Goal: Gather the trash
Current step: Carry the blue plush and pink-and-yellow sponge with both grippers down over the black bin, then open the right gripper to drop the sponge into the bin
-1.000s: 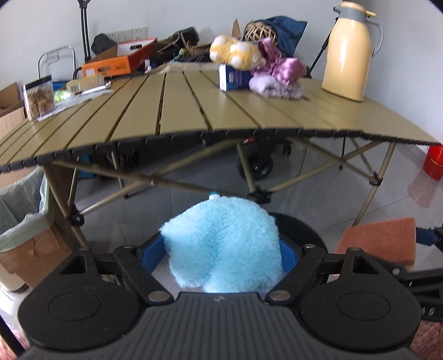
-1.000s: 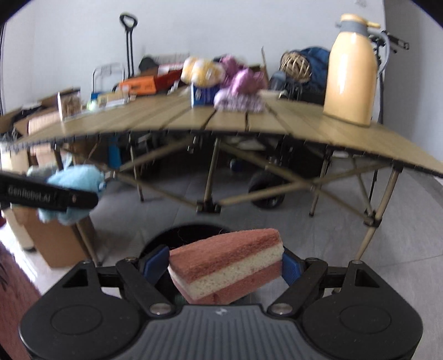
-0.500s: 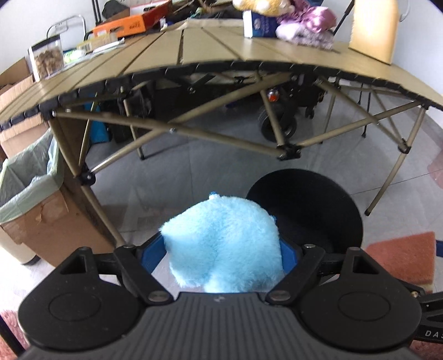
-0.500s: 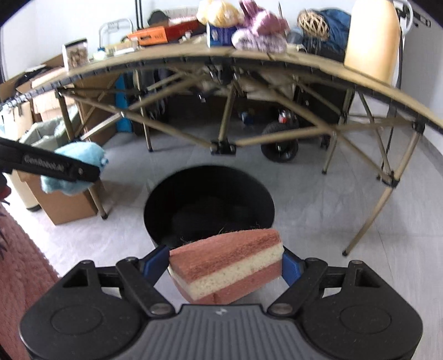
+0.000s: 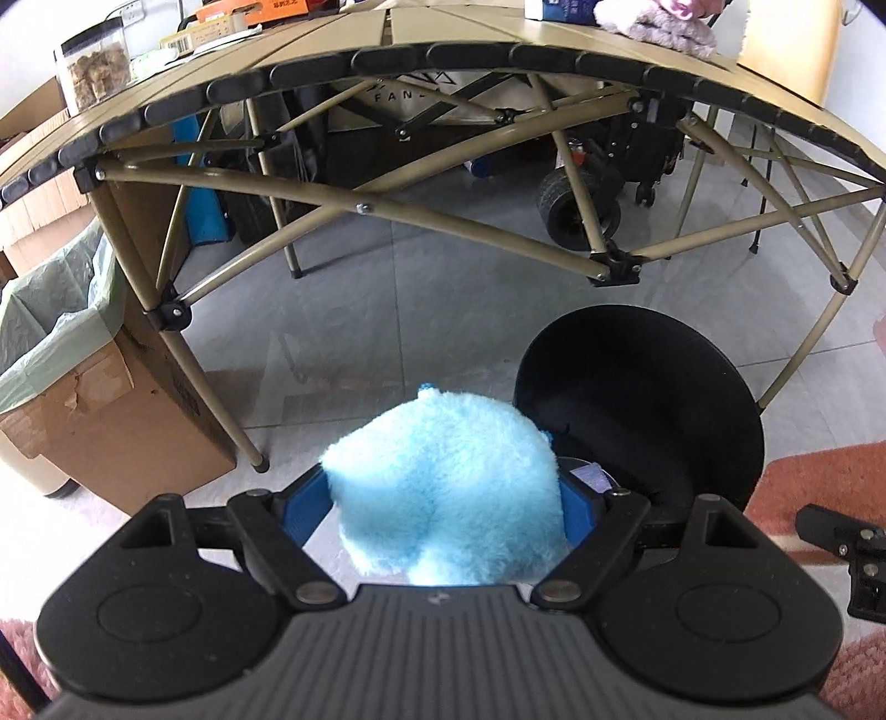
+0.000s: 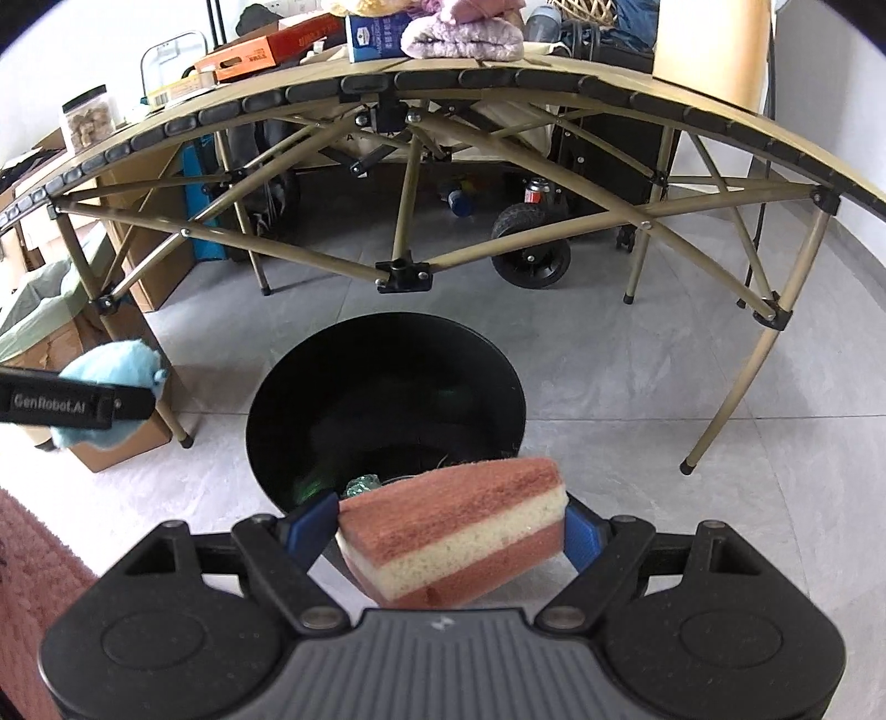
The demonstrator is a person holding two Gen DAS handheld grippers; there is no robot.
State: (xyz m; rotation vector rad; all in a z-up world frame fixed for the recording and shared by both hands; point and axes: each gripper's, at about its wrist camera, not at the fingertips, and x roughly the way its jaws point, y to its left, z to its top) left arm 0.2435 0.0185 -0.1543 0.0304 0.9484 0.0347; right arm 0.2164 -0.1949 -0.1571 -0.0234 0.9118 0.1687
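**Two pieces of trash held over one black bin**

There are two trash items. One blue fluffy cloth [image 5: 448, 487] sits between the blue pads of the left gripper [image 5: 446, 498], which is closed on it with the jaws wide apart. One pink sponge with a pale middle layer [image 6: 454, 531] is clamped, tilted, in the right gripper [image 6: 451, 526], also wide apart.

There is one round black bin [image 6: 387, 399] on the grey floor. In the right wrist view it is at 12 o'clock from the sponge, just beyond it; in the left wrist view it is at 2 o'clock from the cloth. Inside, at the bottom, lie some green and shiny scraps [image 6: 360, 484]; I cannot tell what they are.

At 9 o'clock stands one cardboard box [image 5: 111, 410] lined with a pale green bag [image 5: 50, 321]. Behind is one folding table [image 5: 387, 50].
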